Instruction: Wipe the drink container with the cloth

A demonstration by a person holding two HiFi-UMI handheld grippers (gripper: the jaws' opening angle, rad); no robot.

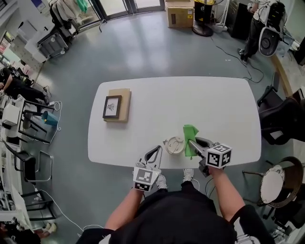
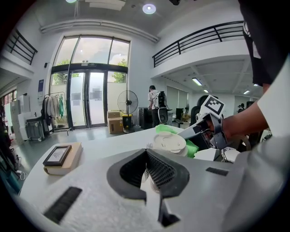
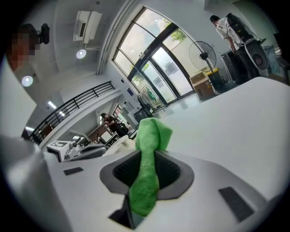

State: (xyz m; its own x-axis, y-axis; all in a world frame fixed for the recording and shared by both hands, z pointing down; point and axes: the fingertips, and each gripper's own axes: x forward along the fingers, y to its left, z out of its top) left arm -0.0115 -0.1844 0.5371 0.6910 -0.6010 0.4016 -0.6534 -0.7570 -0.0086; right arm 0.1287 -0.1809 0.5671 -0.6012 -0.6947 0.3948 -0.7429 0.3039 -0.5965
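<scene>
Nearest us, the left gripper hovers over the front edge of the white rounded table. In its own view the dark ribbed pads are pressed together at the tips with nothing between them.

Just beyond it and slightly right stands the white drink cup with a round plastic lid, upright on the table near the front edge. From the left gripper view the cup sits a little past the closed tips, not touching them.

The right gripper comes in from the right, its jaws pinching the bright green fuzzy cloth. The cloth hangs just beside the cup's right side; we cannot tell whether it touches.

Farther back on the left of the table lies a small black-framed picture on a flat tan board. Beyond the table, a brown cardboard box rests on the grey floor.
</scene>
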